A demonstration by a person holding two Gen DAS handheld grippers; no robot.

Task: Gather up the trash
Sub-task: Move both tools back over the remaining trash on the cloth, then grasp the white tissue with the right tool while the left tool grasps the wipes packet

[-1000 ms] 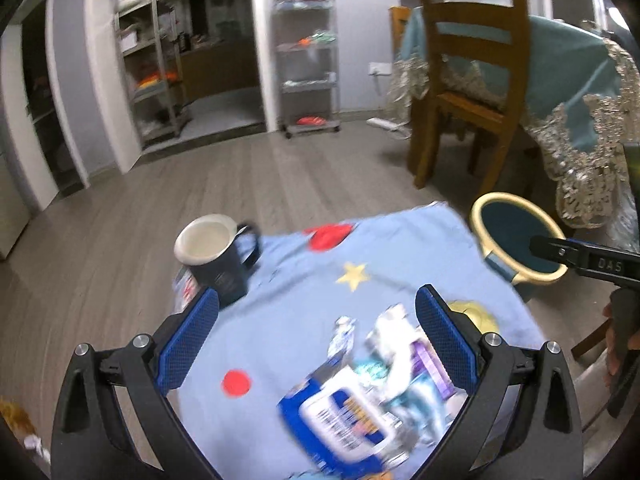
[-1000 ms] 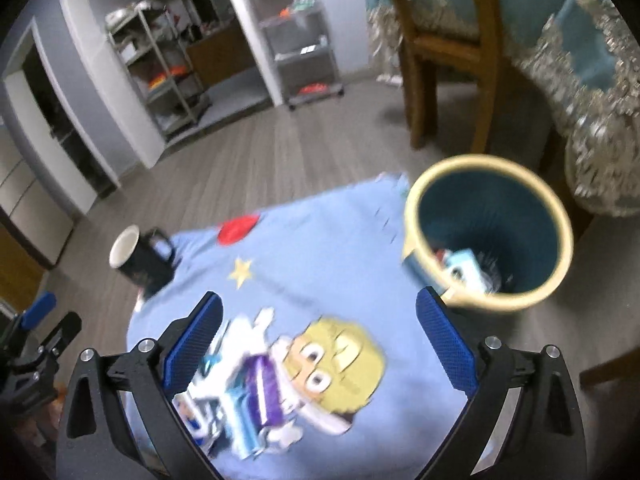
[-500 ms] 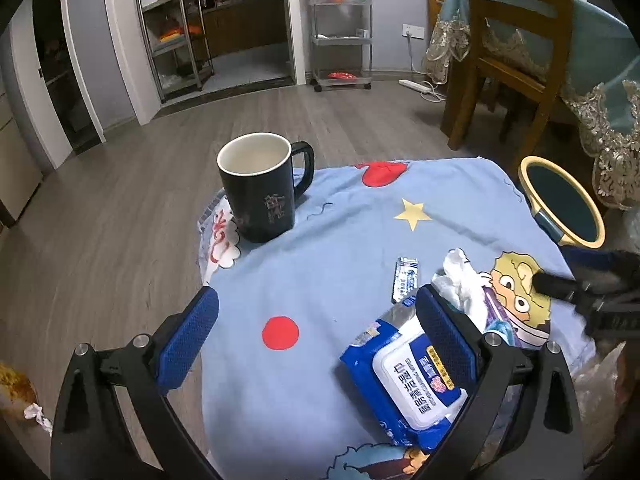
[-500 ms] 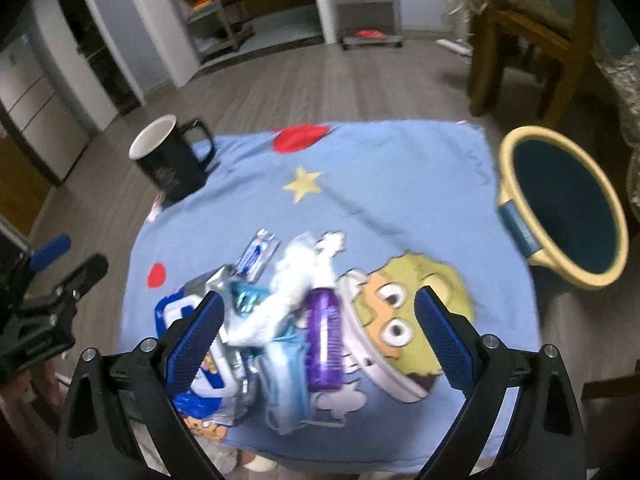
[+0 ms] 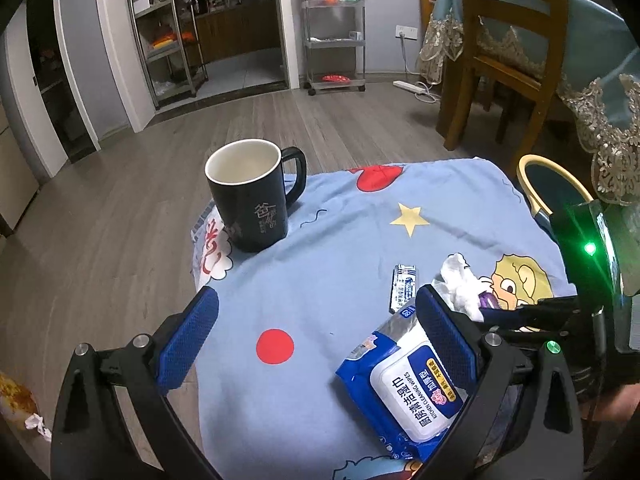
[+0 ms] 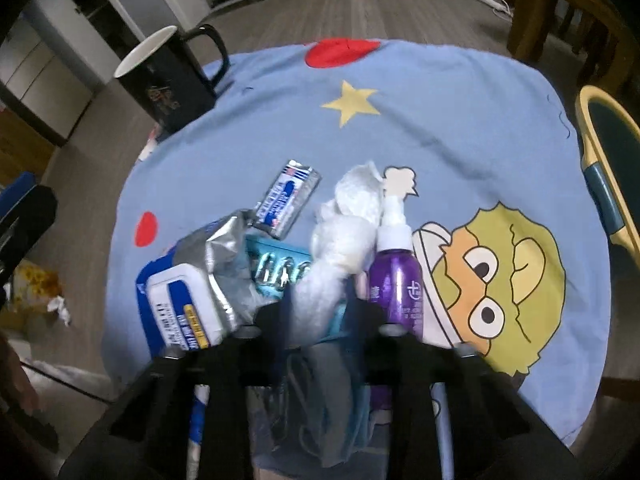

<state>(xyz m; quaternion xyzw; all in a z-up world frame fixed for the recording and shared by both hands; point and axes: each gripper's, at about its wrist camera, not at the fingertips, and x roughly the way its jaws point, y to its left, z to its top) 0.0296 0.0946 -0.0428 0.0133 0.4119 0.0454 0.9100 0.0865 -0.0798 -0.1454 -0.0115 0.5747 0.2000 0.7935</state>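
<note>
A pile of trash lies at the near side of the blue cartoon tablecloth point(image 6: 440, 120): a crumpled white tissue point(image 6: 344, 232), a purple spray bottle point(image 6: 394, 276), a small wrapper point(image 6: 286, 200), a blue wet-wipes pack point(image 6: 180, 308) and a teal blister pack point(image 6: 276, 264). My right gripper point(image 6: 320, 316) is closed on the lower end of the white tissue. My left gripper point(image 5: 316, 340) is open and empty above the cloth, its right finger next to the wipes pack point(image 5: 412, 392). The tissue point(image 5: 460, 284) and the right gripper show at the right in the left wrist view.
A black mug point(image 5: 252, 192) stands at the far left of the cloth. A yellow-rimmed bin point(image 6: 608, 164) stands on the floor right of the table. A wooden chair point(image 5: 504, 52) and a draped table are behind it. Scraps lie on the floor at left point(image 6: 44, 292).
My right gripper has dropped down onto the pile and shut on the white tissue. My left gripper has moved closer to the cloth and stayed open.
</note>
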